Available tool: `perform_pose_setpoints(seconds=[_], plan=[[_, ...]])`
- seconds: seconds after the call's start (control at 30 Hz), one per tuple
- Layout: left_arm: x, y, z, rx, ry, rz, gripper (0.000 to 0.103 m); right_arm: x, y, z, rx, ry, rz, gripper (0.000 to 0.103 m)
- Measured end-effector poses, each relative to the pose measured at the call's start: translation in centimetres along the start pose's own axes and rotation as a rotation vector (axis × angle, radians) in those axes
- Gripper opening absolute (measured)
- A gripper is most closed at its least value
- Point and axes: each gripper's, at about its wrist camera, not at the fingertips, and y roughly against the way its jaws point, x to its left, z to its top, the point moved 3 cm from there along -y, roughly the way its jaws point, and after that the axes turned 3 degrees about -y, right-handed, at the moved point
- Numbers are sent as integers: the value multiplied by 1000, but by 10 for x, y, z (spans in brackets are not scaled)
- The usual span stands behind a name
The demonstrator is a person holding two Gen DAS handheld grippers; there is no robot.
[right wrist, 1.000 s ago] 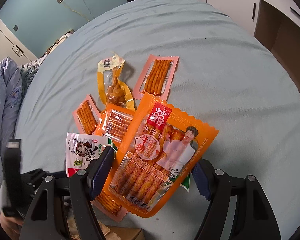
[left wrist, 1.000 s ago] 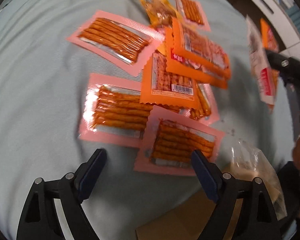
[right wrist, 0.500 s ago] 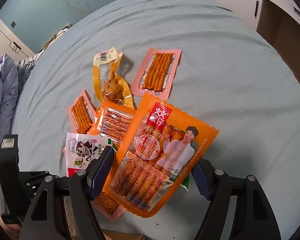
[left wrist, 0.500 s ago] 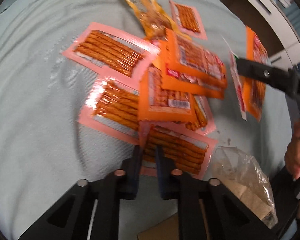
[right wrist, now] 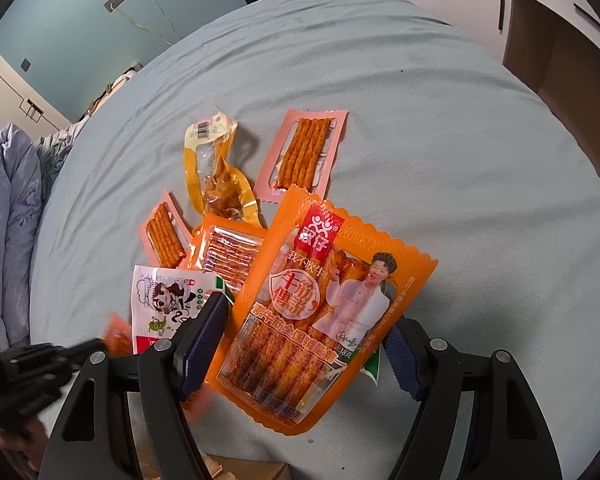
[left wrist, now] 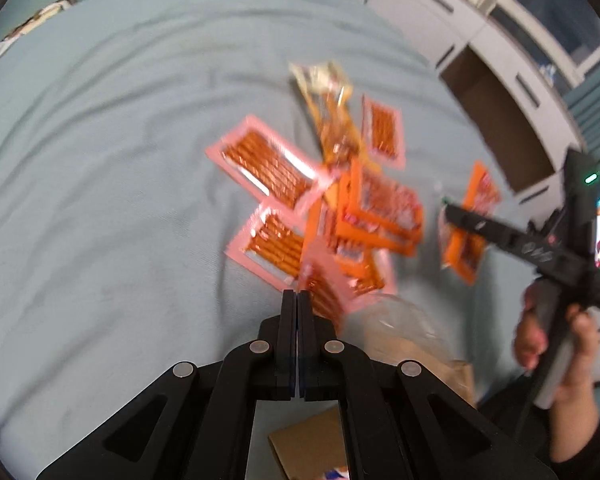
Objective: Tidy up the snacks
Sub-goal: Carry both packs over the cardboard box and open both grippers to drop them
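Note:
A heap of snack packets lies on the pale blue bedsheet (left wrist: pixel 100 200). My left gripper (left wrist: pixel 298 296) is shut on the corner of a pink packet of spicy sticks (left wrist: pixel 328 288) and holds it lifted off the heap, blurred. Other pink packets (left wrist: pixel 268 168), orange packets (left wrist: pixel 384 204) and a yellow packet (left wrist: pixel 332 120) lie beyond. My right gripper (right wrist: pixel 304 332) is open, its fingers either side of a large orange packet (right wrist: pixel 324 304) with a white packet (right wrist: pixel 164 300) beneath. That gripper also shows in the left wrist view (left wrist: pixel 512 236).
A cardboard box (left wrist: pixel 312 448) with a clear plastic bag (left wrist: pixel 400 328) sits at the near edge below my grippers. White cabinets (left wrist: pixel 460 28) stand beyond the bed on the right. A folded quilt (right wrist: pixel 8 208) lies at the left.
My left gripper shut on the nearest pink packet's corner and has lifted it up and back. My right gripper stays open over the large orange packet.

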Motion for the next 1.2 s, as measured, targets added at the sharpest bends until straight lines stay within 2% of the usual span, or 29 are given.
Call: perform_pose_setpoints(seconds=[0.03,0.2,0.3,0.43,0.5,0.6,0.73,0.77,0.83,0.87,0.9,0.97,1.0,1.1,1.2], plan=[[-17,-2,4,-22,5,-6,0,-1,2,-1,-5,-2,2,73],[-14,59,-8,-150,29,-23,0,-9,18,-10,-23,-18,11,73],[-31,83,-14,-234,45,-26,0,-13,32,-19,-40,-19,16,73],[-66,124,-45,-322,14,-93,0,-11,66,-30,-118,7,62,73],[-77,133,-62,-329,-3,-111,0,-10,83,-40,-155,14,91,73],[-92,133,-89,-283,-20,-127,0,-9,99,-60,-170,22,148,73],[-105,93,-115,-165,-92,-82,2,-8,115,-84,-178,49,193,73],[-104,85,-118,-165,-106,-56,6,-7,120,-89,-179,55,212,73],[-94,73,-123,-190,-97,21,31,-12,127,-95,-173,62,249,73],[-84,66,-125,-197,-69,68,54,-12,130,-99,-166,69,272,73],[-75,61,-125,-194,-40,127,60,-12,133,-104,-161,79,289,73],[-61,61,-122,-212,-11,253,62,-9,139,-115,-148,114,317,73],[-55,64,-120,-227,7,274,67,-6,141,-119,-136,136,333,73],[-40,72,-119,-274,90,274,71,6,139,-131,-71,253,373,74],[-34,71,-121,-272,100,330,71,25,129,-146,-5,373,338,74]])
